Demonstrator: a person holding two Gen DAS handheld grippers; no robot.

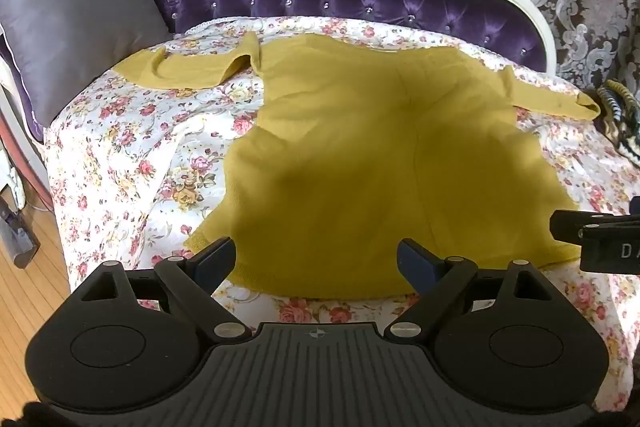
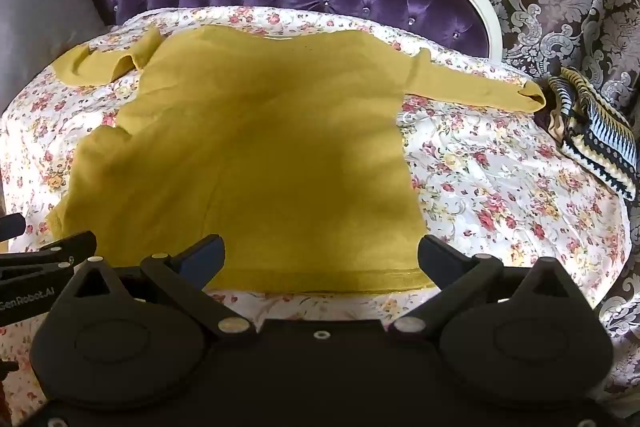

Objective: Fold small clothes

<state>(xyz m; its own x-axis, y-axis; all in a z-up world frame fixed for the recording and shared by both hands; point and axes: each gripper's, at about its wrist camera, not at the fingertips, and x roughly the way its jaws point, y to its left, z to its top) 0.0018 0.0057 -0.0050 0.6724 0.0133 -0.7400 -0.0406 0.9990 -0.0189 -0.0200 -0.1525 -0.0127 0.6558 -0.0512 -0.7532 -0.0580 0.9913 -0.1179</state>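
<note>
Mustard sweater (image 2: 248,155) flat; striped knit (image 2: 592,131) touching sleeve cuff.

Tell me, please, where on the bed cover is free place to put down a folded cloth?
Free floral cover lies right of the yellow sweater, below its right sleeve and before the striped knit. Another patch lies between the left sleeve, the sweater body and the grey cushion. The middle is covered.
</note>
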